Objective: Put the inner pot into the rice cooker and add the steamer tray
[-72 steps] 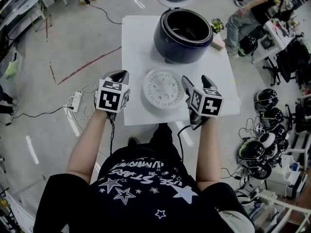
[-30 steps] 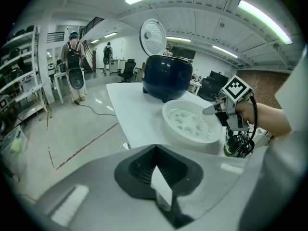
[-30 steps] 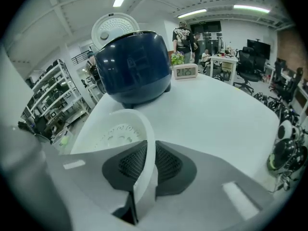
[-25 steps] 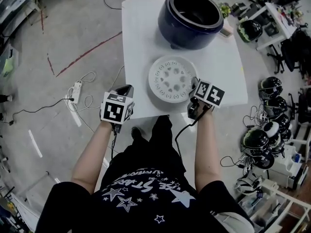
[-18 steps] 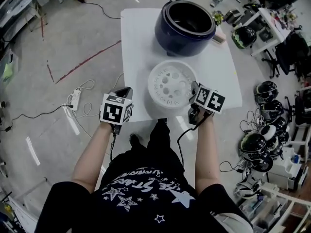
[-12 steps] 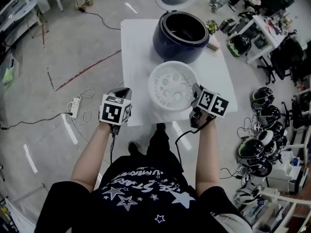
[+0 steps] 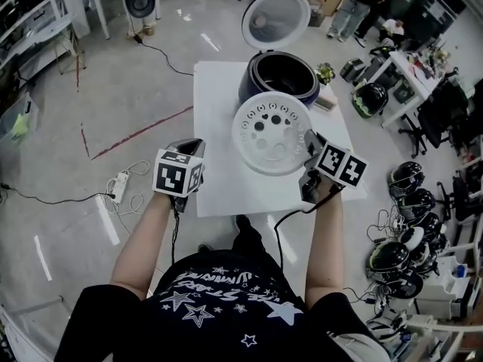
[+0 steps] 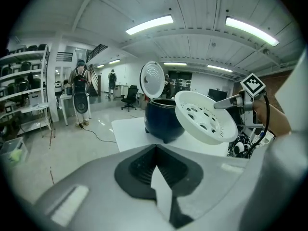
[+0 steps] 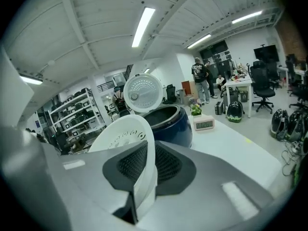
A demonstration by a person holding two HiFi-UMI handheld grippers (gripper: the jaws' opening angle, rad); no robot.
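Note:
A white round steamer tray with holes hangs tilted in the air, just in front of the dark blue rice cooker. My right gripper is shut on the tray's right rim. In the right gripper view the thin rim stands edge-on between the pads of my right gripper. The cooker's white lid stands open and its inside looks dark. My left gripper hovers at the table's left edge, shut on nothing. The left gripper view shows the tray before the cooker.
The white table holds a small clock and a little plant right of the cooker. A power strip with cables lies on the floor at left. Helmets sit on the floor at right. People stand at the back.
My right gripper has lifted the tray off the table and carried it up toward the cooker, tilting it. My left gripper has also risen, with nothing in it.

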